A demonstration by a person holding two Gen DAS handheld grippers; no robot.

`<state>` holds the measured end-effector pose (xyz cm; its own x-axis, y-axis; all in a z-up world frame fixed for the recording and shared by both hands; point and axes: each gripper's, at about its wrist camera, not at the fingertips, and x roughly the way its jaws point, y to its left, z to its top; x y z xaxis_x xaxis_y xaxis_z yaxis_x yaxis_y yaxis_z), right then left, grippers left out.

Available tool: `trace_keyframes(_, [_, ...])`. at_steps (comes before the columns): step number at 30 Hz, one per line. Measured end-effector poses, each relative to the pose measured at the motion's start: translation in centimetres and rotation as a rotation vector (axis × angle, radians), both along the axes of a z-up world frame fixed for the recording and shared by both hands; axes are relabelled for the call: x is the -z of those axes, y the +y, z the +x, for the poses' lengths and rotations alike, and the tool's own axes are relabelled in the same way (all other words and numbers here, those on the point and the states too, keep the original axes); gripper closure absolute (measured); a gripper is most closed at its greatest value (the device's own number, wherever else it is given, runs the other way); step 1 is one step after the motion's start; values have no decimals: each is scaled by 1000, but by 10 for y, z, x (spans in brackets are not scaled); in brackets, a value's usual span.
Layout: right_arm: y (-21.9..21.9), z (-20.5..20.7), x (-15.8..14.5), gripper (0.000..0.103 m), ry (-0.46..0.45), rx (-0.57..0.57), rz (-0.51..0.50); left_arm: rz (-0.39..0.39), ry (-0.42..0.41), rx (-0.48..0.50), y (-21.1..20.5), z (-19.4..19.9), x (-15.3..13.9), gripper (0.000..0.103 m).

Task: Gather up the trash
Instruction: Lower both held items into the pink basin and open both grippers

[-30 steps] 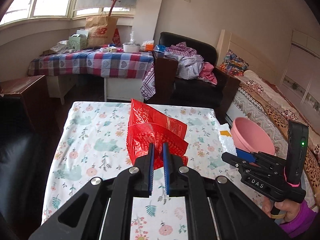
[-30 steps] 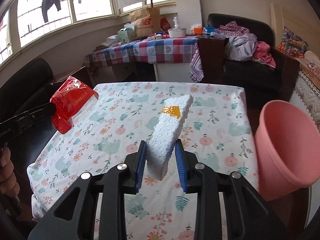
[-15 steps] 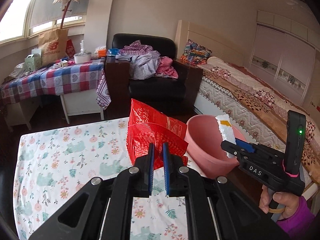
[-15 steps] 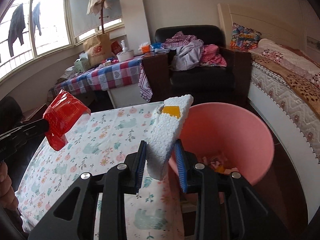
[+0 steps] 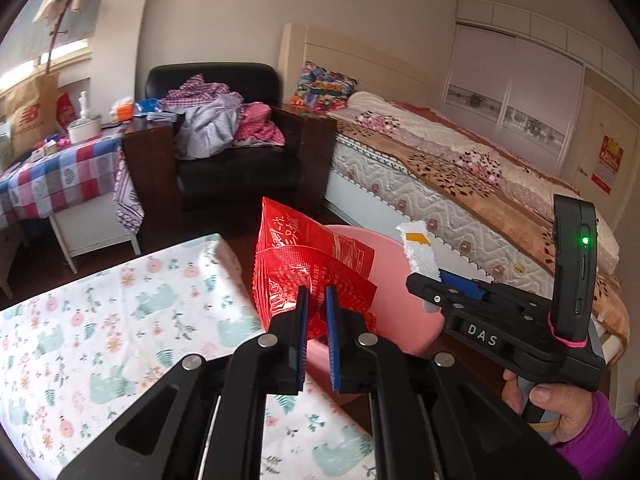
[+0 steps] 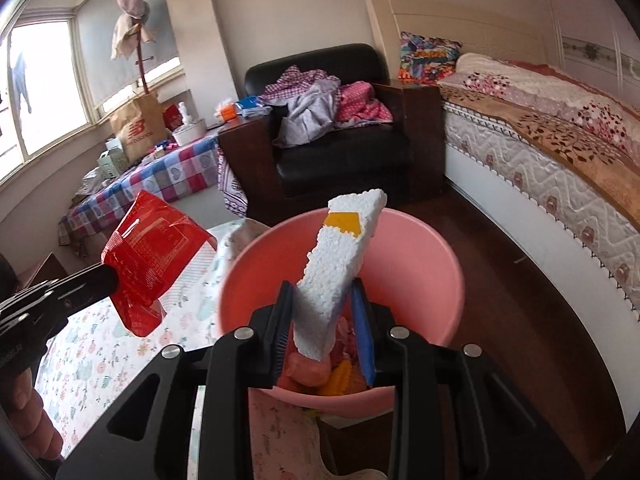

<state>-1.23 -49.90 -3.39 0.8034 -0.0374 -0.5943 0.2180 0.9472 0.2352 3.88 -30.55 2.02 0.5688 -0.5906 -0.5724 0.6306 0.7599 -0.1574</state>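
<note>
My left gripper (image 5: 314, 304) is shut on a crumpled red snack wrapper (image 5: 308, 264), held above the corner of the floral-cloth table (image 5: 120, 320) beside the pink bin (image 5: 396, 292). In the right wrist view the same red wrapper (image 6: 152, 256) hangs at the left on the black left gripper. My right gripper (image 6: 324, 312) is shut on a white foam block (image 6: 340, 268) with a yellow patch, held directly over the open pink bin (image 6: 408, 256). Pink and orange scraps lie in the bin's bottom. In the left wrist view the foam block (image 5: 420, 252) sticks up from the right gripper.
A black armchair (image 6: 340, 136) piled with clothes stands behind the bin. A bed (image 6: 560, 152) runs along the right side. A checked-cloth table (image 6: 160, 176) with a paper bag and boxes sits under the window. Dark wood floor (image 6: 520, 300) lies between bin and bed.
Both grippers swung right, from over the floral table toward the pink bin. The foam block now hangs over the bin's opening; the red wrapper is at the table corner beside it. Both grips are unchanged.
</note>
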Motion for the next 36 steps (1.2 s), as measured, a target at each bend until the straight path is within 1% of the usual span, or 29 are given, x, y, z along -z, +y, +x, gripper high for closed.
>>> trace_keyframes(6, [-8, 6, 12, 74, 26, 21, 7, 11, 56, 47, -34, 8, 20, 96])
trace_keyframes(14, [-15, 11, 24, 74, 57, 37, 16, 27, 90, 68, -58, 17, 40, 95])
trace_keyframes(23, [-17, 19, 31, 74, 82, 38, 7, 46, 128, 51, -70, 27, 59, 95])
trace_keyframes(36, [-16, 31, 44, 74, 125, 42, 0, 69, 152, 53, -73, 34, 72, 95])
